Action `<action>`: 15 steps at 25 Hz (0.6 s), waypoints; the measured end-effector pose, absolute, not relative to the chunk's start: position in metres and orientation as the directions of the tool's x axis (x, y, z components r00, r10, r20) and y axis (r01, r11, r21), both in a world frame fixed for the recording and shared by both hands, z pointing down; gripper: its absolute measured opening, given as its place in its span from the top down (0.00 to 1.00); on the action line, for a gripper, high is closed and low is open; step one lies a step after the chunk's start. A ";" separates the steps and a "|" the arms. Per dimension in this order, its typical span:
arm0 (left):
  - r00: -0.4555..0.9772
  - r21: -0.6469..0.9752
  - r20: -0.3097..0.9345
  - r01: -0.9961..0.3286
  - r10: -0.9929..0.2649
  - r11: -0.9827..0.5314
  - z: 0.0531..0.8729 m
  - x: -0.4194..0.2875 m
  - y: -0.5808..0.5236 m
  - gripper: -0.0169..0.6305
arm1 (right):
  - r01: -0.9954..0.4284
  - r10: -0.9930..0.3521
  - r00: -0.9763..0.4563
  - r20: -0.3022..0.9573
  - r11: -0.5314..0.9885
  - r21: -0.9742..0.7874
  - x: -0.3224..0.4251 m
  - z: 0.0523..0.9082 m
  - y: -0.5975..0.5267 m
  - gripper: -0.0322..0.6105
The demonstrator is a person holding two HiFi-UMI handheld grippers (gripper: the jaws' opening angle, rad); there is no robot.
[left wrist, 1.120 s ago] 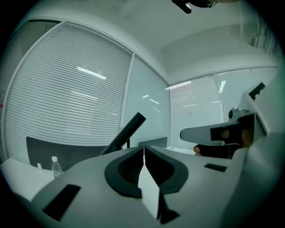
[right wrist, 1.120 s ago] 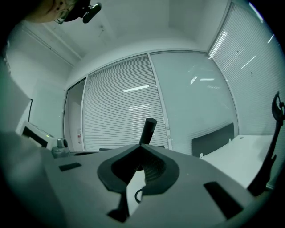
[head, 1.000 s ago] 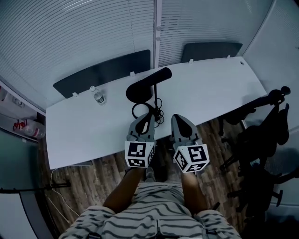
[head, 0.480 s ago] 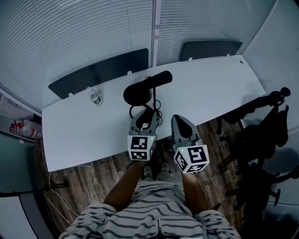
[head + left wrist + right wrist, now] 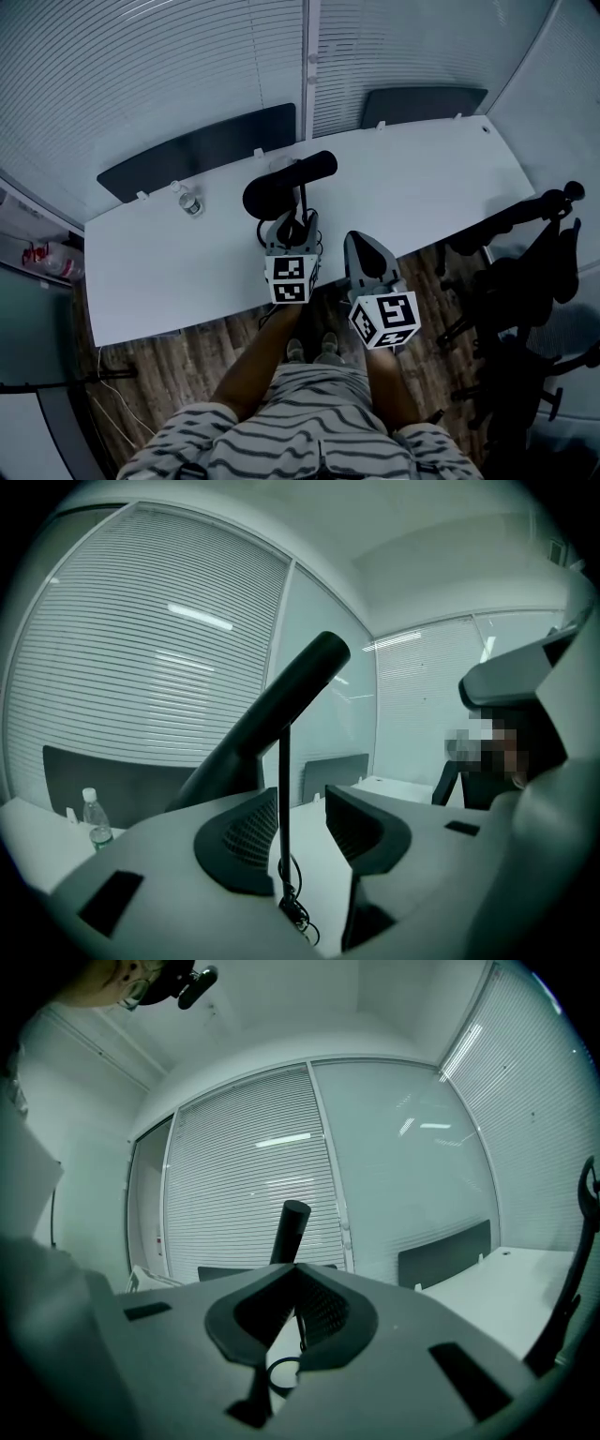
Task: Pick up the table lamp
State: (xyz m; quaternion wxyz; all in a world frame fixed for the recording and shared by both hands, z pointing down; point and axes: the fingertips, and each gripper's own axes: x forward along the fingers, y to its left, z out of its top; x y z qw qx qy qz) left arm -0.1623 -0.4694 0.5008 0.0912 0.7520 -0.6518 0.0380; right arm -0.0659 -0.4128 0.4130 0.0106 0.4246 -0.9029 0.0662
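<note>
The black table lamp stands on the white table (image 5: 422, 178), with a round base (image 5: 265, 195), a thin upright stem (image 5: 284, 789) and a long bar head (image 5: 314, 167). My left gripper (image 5: 292, 226) reaches over the table's near edge to the stem. In the left gripper view its jaws (image 5: 302, 827) are opening, and the stem stands between the pads, close to the left pad (image 5: 246, 841). My right gripper (image 5: 356, 240) hangs just off the table's near edge, right of the lamp, with its tips together (image 5: 296, 1272). The lamp head (image 5: 289, 1230) rises beyond those tips.
The lamp's black cable (image 5: 318, 231) lies coiled on the table by the stem. A small water bottle (image 5: 190, 200) stands at the table's left. Dark panels (image 5: 202, 150) line the far edge below window blinds. Black office chairs (image 5: 525, 281) crowd the right side.
My left gripper moved forward over the table's edge to the lamp stem, and its jaws went from shut to wide apart. The right gripper stayed almost in place.
</note>
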 end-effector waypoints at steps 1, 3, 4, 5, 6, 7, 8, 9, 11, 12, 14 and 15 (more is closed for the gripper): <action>0.139 0.084 0.182 -0.989 -0.973 -0.126 0.502 -0.162 -0.474 0.75 | -0.766 -0.763 -0.642 0.077 0.633 -0.112 -0.066 0.414 -0.414 0.93; 0.124 0.072 0.190 -0.991 -0.974 -0.112 0.503 -0.163 -0.484 0.73 | -0.761 -0.758 -0.647 0.078 0.638 -0.115 -0.065 0.415 -0.417 0.93; 0.120 0.069 0.192 -0.992 -0.974 -0.108 0.503 -0.163 -0.489 0.73 | -0.759 -0.756 -0.650 0.079 0.640 -0.118 -0.065 0.416 -0.418 0.93; 0.116 0.069 0.193 -0.992 -0.974 -0.104 0.502 -0.163 -0.493 0.73 | -0.757 -0.754 -0.652 0.079 0.642 -0.120 -0.066 0.417 -0.420 0.93; 0.111 0.071 0.191 -0.993 -0.975 -0.099 0.500 -0.164 -0.497 0.73 | -0.756 -0.752 -0.654 0.080 0.644 -0.123 -0.066 0.418 -0.421 0.93; 0.105 0.074 0.187 -0.993 -0.977 -0.093 0.498 -0.165 -0.500 0.73 | -0.754 -0.751 -0.655 0.081 0.645 -0.125 -0.066 0.418 -0.422 0.93; 0.100 0.077 0.182 -0.993 -0.978 -0.087 0.496 -0.166 -0.504 0.73 | -0.753 -0.750 -0.656 0.082 0.645 -0.127 -0.066 0.419 -0.422 0.93; 0.097 0.082 0.178 -0.993 -0.979 -0.083 0.495 -0.167 -0.507 0.73 | -0.753 -0.750 -0.657 0.082 0.646 -0.128 -0.066 0.419 -0.423 0.93; 0.091 0.092 0.173 -0.993 -0.981 -0.076 0.493 -0.168 -0.511 0.73 | -0.752 -0.749 -0.658 0.080 0.646 -0.132 -0.065 0.420 -0.424 0.93; 0.087 0.095 0.171 -0.993 -0.981 -0.071 0.492 -0.168 -0.514 0.73 | -0.751 -0.748 -0.659 0.081 0.647 -0.134 -0.064 0.421 -0.425 0.93; 0.078 0.100 0.170 -0.993 -0.982 -0.061 0.491 -0.169 -0.517 0.73 | -0.750 -0.747 -0.660 0.083 0.647 -0.137 -0.064 0.422 -0.427 0.93; 0.074 0.101 0.171 -0.993 -0.982 -0.057 0.491 -0.169 -0.519 0.73 | -0.749 -0.746 -0.660 0.084 0.647 -0.138 -0.064 0.422 -0.427 0.93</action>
